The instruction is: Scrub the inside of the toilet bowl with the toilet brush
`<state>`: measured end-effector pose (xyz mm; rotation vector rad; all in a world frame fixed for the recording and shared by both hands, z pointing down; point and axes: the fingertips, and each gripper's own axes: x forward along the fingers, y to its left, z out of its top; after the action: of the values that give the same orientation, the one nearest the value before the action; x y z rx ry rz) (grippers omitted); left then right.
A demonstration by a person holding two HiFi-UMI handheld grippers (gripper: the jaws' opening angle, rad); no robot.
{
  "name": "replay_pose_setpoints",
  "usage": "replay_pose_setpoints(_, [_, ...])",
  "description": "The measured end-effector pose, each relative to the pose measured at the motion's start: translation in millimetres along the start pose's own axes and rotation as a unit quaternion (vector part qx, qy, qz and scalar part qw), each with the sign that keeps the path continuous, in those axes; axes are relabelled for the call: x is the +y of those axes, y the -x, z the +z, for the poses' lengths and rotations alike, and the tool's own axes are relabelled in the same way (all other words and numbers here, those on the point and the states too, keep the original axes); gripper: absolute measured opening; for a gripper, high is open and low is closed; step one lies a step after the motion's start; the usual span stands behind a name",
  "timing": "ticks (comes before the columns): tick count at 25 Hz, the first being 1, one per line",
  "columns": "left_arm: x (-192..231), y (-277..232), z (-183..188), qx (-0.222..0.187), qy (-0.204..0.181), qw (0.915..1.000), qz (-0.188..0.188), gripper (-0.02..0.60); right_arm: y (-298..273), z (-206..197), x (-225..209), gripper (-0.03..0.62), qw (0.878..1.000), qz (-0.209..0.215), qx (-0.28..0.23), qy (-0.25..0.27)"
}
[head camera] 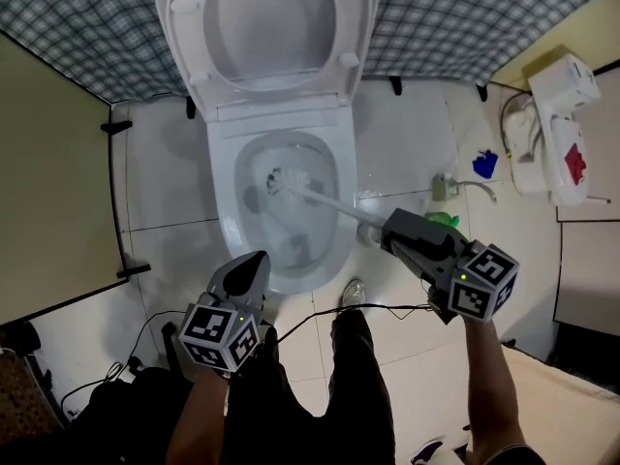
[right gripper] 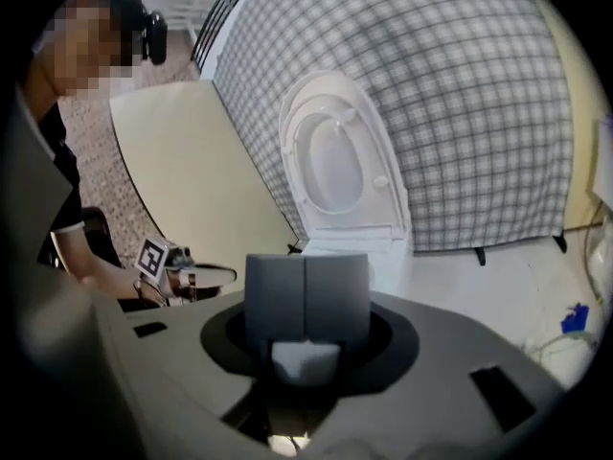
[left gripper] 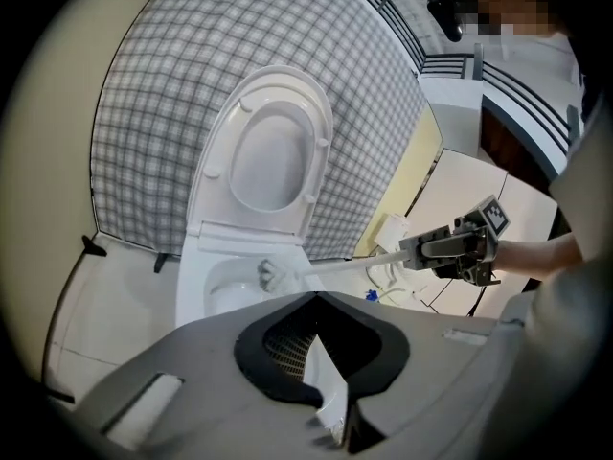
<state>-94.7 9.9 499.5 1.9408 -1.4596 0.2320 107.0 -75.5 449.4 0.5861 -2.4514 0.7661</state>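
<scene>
The 2 jaws of the right gripper (head camera: 386, 232) clamp the white handle of the toilet brush (head camera: 325, 201), its bristle head toward the rear inside the toilet bowl (head camera: 221, 192). The left gripper (head camera: 256, 260) is closed on nothing, near the bowl's front rim.

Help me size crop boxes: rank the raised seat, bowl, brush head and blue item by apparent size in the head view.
1. Seat, largest, though cut off at the top.
2. Bowl, somewhat smaller.
3. Brush head and blue item: both small, too alike to rank.
</scene>
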Motion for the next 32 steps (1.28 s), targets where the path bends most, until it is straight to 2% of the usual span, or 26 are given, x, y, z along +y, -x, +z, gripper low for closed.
replay_pose_setpoints(6, [-46,-34,1,0.012,-0.026,0.9990,-0.035,0.009,78,-5,-28,0.172,0.994,-0.024,-0.093,-0.052])
replay_pose_setpoints(12, [-103,-69,-16,0.031,-0.038,0.9957,-0.078,0.009,151,-51,-80,0.170,0.985,-0.113,-0.102,-0.083])
replay_pose_setpoints(17, [-132,-87,-42,0.058,-0.043,0.9929,-0.094,0.009,157,-117,-121,0.172,0.979,-0.178,-0.039,-0.090])
replay_pose_setpoints(22, [-150,-99,-66,0.076,-0.045,0.9908,-0.103,0.009,119,-199,-155,0.170,0.972,-0.212,0.083,-0.055])
replay_pose_setpoints(27, [-153,-106,-91,0.089,-0.037,0.9903,-0.100,0.009,73,-257,-183,0.170,0.960,-0.225,0.164,-0.030])
replay_pose_setpoints(32, [-150,-108,-112,0.097,-0.026,0.9908,-0.091,0.009,35,-284,-198,0.172,0.946,-0.225,0.231,0.026])
